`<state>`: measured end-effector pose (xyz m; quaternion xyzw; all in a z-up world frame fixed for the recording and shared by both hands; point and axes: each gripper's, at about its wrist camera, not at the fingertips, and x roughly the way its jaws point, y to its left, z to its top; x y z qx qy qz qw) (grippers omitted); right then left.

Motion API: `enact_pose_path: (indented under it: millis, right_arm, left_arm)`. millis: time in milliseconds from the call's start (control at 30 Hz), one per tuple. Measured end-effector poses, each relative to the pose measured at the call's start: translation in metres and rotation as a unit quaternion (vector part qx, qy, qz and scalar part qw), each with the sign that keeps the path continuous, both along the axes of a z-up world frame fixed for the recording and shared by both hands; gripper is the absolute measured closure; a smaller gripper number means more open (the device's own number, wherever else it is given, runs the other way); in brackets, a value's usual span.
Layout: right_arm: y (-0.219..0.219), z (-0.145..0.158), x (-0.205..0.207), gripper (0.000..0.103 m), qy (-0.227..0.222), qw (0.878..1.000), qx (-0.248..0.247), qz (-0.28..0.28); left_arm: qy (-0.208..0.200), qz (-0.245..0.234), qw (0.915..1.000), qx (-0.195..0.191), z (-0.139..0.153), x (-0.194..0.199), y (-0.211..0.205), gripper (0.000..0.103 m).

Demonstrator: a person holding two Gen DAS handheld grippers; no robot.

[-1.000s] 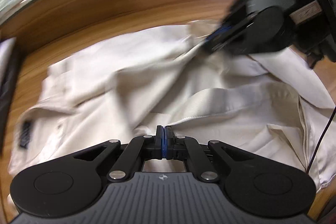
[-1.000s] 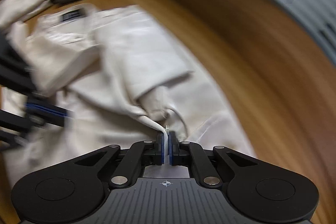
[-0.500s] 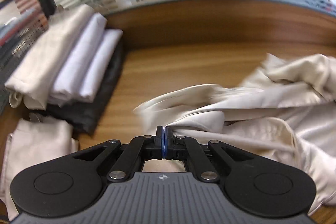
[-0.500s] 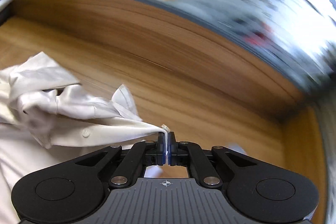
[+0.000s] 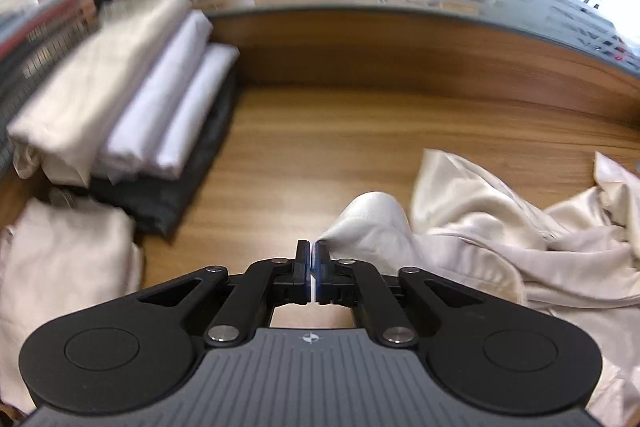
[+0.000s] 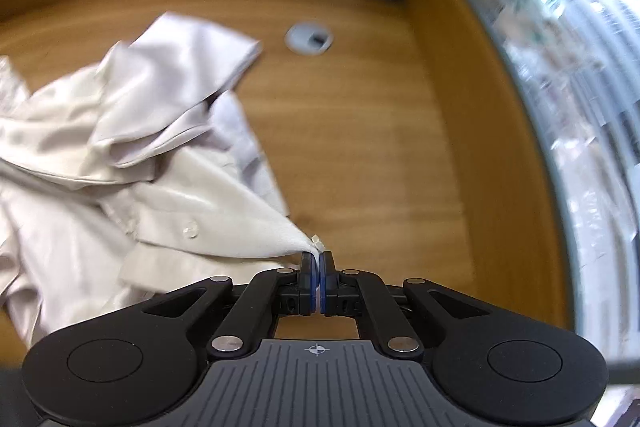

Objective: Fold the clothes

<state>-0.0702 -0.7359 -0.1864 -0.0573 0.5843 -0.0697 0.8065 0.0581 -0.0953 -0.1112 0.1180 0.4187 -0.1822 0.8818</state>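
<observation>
Two claws each pinch an edge of one cream button-up shirt [image 6: 168, 163], apparently to spread it for folding. Left claw [image 5: 311, 259], opening slightly, and shut right claw [image 6: 318, 263] hold it rumpled on the wooden counter [image 5: 340, 147]; folded clothes [image 5: 132, 99] are stacked far left.

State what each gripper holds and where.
Right gripper pinches a corner of the cream shirt. Left gripper, jaws opening, has a fold of it between them.

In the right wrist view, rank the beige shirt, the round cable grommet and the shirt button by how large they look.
1. beige shirt, filling the left half.
2. cable grommet, a small disc in the desk.
3. shirt button, tiny though nearer the camera.
</observation>
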Motion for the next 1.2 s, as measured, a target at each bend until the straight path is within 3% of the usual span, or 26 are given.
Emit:
enact_pose_path:
  millis: [67,200,267,533,800,1067,1200]
  right_arm:
    - [0.003,0.002,0.002,0.097,-0.010,1.000,0.011,0.013]
    - [0.014,0.012,0.020,0.078,-0.038,0.997,0.033,0.059]
    - [0.021,0.017,0.030,0.073,-0.054,0.994,0.043,0.086]
    - [0.063,-0.002,0.102,0.063,-0.064,0.980,0.070,0.177]
    - [0.097,-0.029,0.140,0.061,-0.051,0.966,0.077,0.242]
    - [0.122,-0.060,0.168,0.061,-0.043,0.965,0.090,0.244]
    - [0.131,-0.073,0.178,0.064,-0.034,0.966,0.095,0.239]
  left_arm:
    - [0.006,-0.005,0.9999,-0.008,0.001,-0.006,0.003,0.074]
    - [-0.010,-0.053,0.9985,-0.015,0.008,-0.013,0.001,0.048]
    - [-0.021,-0.071,0.9971,-0.019,0.013,-0.014,-0.005,0.034]
    - [-0.035,-0.131,0.9908,-0.013,0.009,-0.007,-0.065,0.033]
    - [-0.002,-0.232,0.9726,-0.012,-0.024,-0.009,-0.128,0.030]
    - [0.038,-0.246,0.9684,-0.021,-0.056,-0.010,-0.174,0.030]
    - [0.051,-0.242,0.9690,0.000,-0.072,-0.012,-0.191,0.030]
